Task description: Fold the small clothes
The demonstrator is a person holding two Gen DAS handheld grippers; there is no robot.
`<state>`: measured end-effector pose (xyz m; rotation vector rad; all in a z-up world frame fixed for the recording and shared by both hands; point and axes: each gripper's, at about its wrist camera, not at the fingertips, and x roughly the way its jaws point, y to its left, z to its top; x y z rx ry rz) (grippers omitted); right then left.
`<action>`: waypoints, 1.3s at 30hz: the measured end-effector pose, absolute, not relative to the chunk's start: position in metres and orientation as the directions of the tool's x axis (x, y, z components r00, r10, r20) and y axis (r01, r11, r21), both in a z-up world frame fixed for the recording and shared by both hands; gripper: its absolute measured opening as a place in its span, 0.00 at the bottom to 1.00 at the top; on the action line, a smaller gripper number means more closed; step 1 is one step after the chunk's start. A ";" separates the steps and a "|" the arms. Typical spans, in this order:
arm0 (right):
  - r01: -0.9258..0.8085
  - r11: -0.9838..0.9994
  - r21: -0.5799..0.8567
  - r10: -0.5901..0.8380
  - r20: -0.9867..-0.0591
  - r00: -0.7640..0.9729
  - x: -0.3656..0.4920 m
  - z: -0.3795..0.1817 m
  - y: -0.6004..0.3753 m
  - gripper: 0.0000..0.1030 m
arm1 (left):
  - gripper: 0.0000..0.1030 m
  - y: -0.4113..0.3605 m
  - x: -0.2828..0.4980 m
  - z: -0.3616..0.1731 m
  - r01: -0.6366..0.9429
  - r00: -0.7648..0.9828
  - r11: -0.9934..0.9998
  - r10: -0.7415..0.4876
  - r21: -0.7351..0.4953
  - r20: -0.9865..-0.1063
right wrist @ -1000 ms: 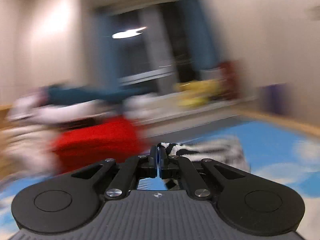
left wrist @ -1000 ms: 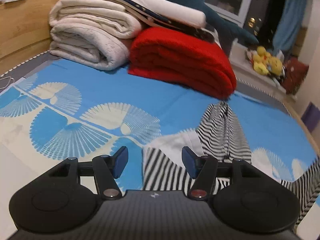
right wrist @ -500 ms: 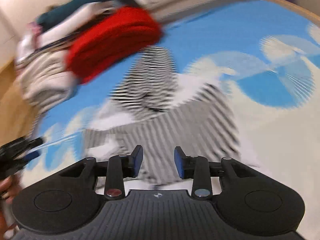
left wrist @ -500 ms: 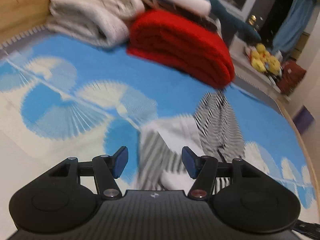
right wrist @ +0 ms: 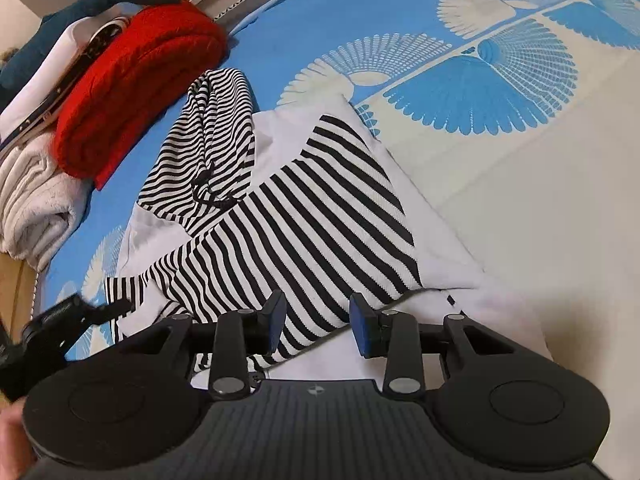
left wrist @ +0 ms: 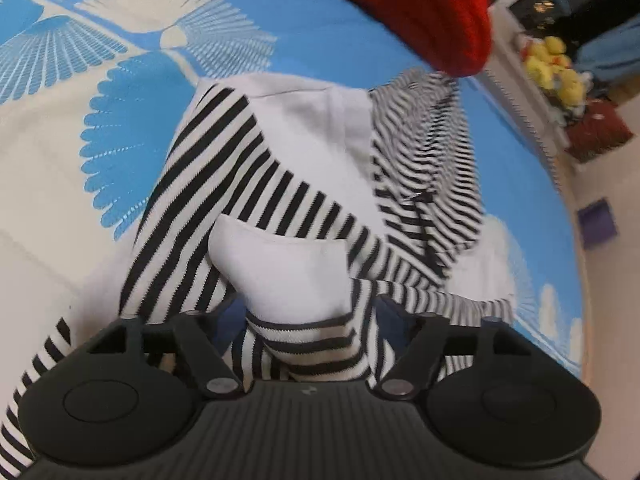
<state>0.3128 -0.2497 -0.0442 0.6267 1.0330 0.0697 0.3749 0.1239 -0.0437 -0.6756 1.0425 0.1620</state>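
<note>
Looking along the left tool (left wrist: pixel 310 312): striped garment (left wrist: pixel 280 184) spread on the blue patterned bed cover (left wrist: pixel 132 128), partly folded, one sleeve laid across the white body, hood bunched toward the far end by the red blanket (left wrist: pixel 420 4). Folding begun, not finished. Jaws spread wide, having just opened further, a white-and-striped fold lying between them; pads mostly hidden by cloth, no squeeze evident.

Turning to the right view: same garment (right wrist: pixel 320 216) mid-bed, near edge just ahead of the right tool (right wrist: pixel 318 324). Jaws partway apart after opening, striped hem between them, pads clear of it. Left tool (right wrist: pixel 96 312) visible at the garment's other side. Remaining, by judgement: further folds.
</note>
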 end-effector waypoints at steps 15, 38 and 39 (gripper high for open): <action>0.171 0.870 0.463 0.320 -0.793 0.518 0.316 -0.040 -0.247 0.36 | 0.22 0.053 0.394 -0.052 -0.264 0.492 0.964 0.155 0.022 -0.857; 0.371 0.811 0.452 0.300 -0.866 0.400 0.330 -0.090 -0.226 0.36 | 0.57 0.213 0.322 -0.048 -0.582 0.521 0.610 -0.229 -0.538 -0.823; 0.392 0.799 0.457 0.303 -0.868 0.394 0.332 -0.094 -0.226 0.36 | 0.53 0.213 0.324 -0.053 -0.589 0.508 0.604 -0.240 -0.537 -0.827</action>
